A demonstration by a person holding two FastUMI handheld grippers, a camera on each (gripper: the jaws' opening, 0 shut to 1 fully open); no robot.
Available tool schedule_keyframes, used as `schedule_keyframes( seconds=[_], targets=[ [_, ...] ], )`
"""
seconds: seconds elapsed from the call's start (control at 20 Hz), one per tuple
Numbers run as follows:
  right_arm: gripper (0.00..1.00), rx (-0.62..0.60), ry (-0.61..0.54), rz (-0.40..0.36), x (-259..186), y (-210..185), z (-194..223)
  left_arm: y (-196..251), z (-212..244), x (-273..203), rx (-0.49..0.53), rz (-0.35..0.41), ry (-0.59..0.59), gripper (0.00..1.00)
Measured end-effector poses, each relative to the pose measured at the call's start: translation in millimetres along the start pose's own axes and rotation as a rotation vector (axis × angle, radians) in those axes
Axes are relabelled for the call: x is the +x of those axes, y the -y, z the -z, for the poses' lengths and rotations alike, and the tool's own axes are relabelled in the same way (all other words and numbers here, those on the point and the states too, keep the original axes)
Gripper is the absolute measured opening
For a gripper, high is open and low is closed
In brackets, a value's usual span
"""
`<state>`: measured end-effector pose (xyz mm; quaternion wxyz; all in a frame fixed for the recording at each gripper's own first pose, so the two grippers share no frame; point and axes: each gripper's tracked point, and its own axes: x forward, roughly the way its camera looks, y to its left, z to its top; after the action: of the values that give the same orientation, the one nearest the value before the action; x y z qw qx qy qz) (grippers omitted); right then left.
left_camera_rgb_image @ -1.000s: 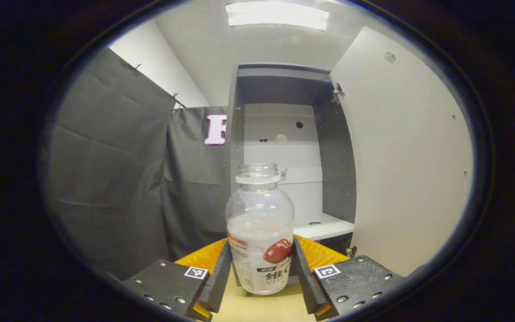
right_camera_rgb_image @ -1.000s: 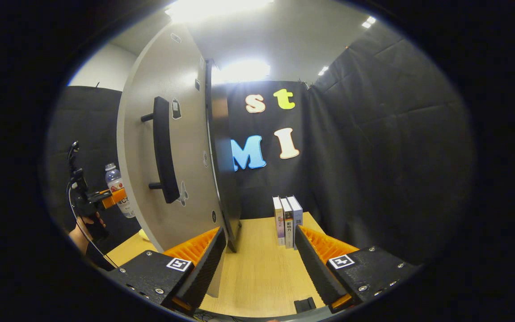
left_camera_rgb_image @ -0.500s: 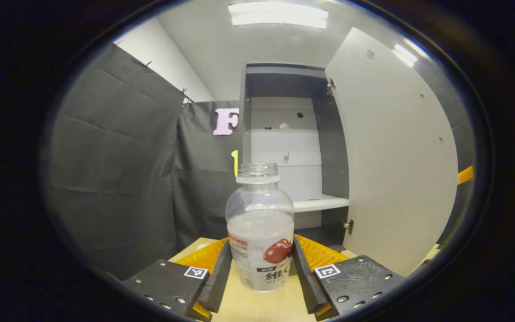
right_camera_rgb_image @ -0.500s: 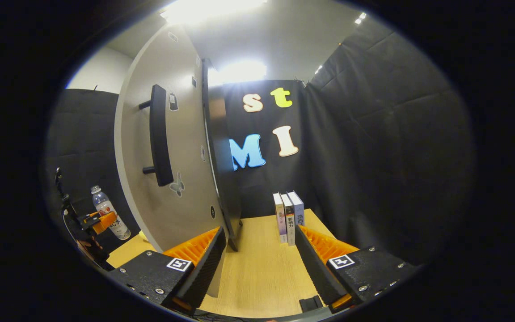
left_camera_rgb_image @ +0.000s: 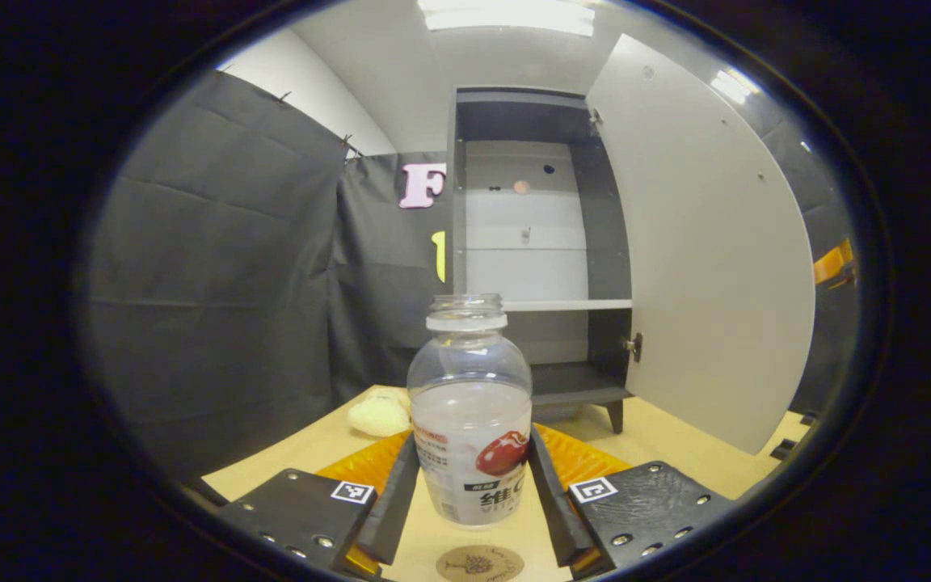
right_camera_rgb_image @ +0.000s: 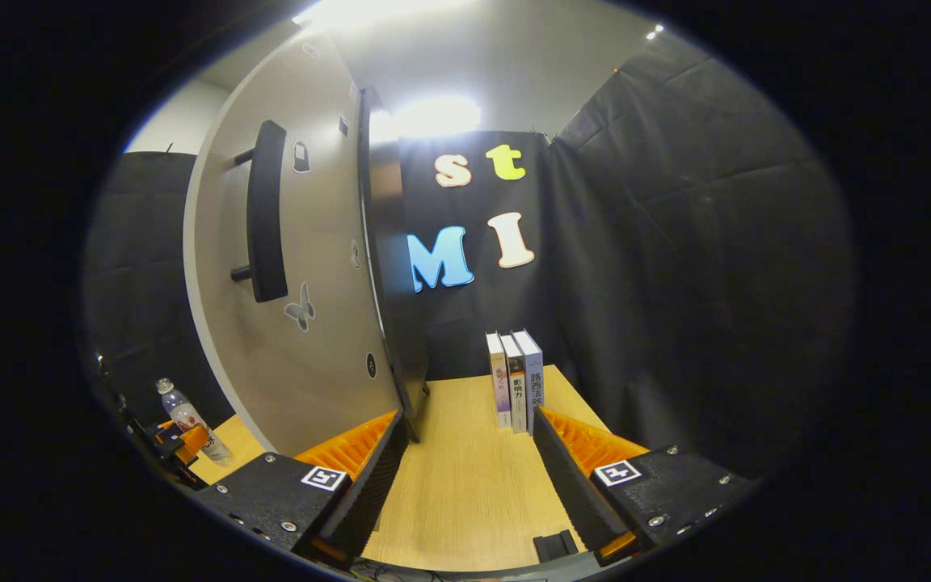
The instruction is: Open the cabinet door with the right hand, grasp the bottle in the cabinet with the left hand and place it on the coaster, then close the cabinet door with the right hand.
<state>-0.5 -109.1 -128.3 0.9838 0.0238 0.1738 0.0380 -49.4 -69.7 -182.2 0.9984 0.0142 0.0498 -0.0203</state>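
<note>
In the left gripper view my left gripper (left_camera_rgb_image: pixel 473 493) is shut on an uncapped clear bottle (left_camera_rgb_image: pixel 470 420) with a red-fruit label, held upright above the wooden table. A round brown coaster (left_camera_rgb_image: pixel 479 563) lies on the table just below and in front of the bottle. Behind stands the grey cabinet (left_camera_rgb_image: pixel 526 242), its door (left_camera_rgb_image: pixel 700 242) swung wide open to the right. In the right gripper view my right gripper (right_camera_rgb_image: pixel 465 485) is open with nothing between its fingers, close to the door's outer face (right_camera_rgb_image: pixel 312 267) with its black handle (right_camera_rgb_image: pixel 259 214). The bottle (right_camera_rgb_image: pixel 187 420) and left gripper (right_camera_rgb_image: pixel 174 440) show small at far left.
A pale yellow sponge-like lump (left_camera_rgb_image: pixel 379 415) lies on the table left of the bottle. Three books (right_camera_rgb_image: pixel 516 380) stand upright at the back of the table, right of the cabinet. Black cloth walls close in on both sides.
My left gripper has drawn back and lowered with the bottle, away from the cabinet; the table and coaster have come into view. The right gripper has shifted slightly, staying open.
</note>
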Motion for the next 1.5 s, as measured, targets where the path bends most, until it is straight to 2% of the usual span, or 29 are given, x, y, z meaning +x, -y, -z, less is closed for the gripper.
schedule_keyframes(
  seconds=[0.4,0.85,1.1,1.15,1.2,1.25,1.3,1.4,1.45,1.5],
  targets=[
    [0.95,-0.061,-0.066,0.001,-1.1,5.7,10.2,6.7,87.0,-5.2,-0.02,-0.039,-0.113,0.72],
    [0.96,-0.107,-0.098,-0.034,13.4,-0.8,9.1,1.3,128.1,-3.1,0.021,-0.116,-0.179,0.72],
    [0.95,-0.106,-0.099,-0.052,17.9,-4.2,6.5,1.2,126.3,-19.5,0.051,-0.139,-0.189,0.75],
    [0.95,-0.105,-0.093,-0.056,18.0,-4.1,3.4,0.5,122.6,-22.6,0.054,-0.149,-0.196,0.77],
    [0.96,-0.102,-0.084,-0.061,20.4,-5.0,-1.3,-0.4,117.1,-21.4,0.058,-0.157,-0.194,0.85],
    [0.96,-0.098,-0.075,-0.066,20.2,-6.5,-4.7,-1.2,109.1,-21.3,0.061,-0.163,-0.187,0.8],
    [0.96,-0.093,-0.066,-0.065,21.8,-7.2,-9.1,0.8,99.7,-22.9,0.064,-0.162,-0.18,0.85],
    [0.95,-0.081,-0.043,-0.065,23.5,-4.2,-16.2,3.9,77.0,-26.5,0.069,-0.156,-0.159,0.86],
    [0.95,-0.07,-0.033,-0.069,23.8,-6.0,-20.3,4.8,64.2,-27.2,0.068,-0.153,-0.149,0.8],
    [0.96,-0.055,-0.024,-0.077,24.8,-8.1,-27.0,5.8,51.7,-29.8,0.061,-0.151,-0.139,0.8]
  ],
)
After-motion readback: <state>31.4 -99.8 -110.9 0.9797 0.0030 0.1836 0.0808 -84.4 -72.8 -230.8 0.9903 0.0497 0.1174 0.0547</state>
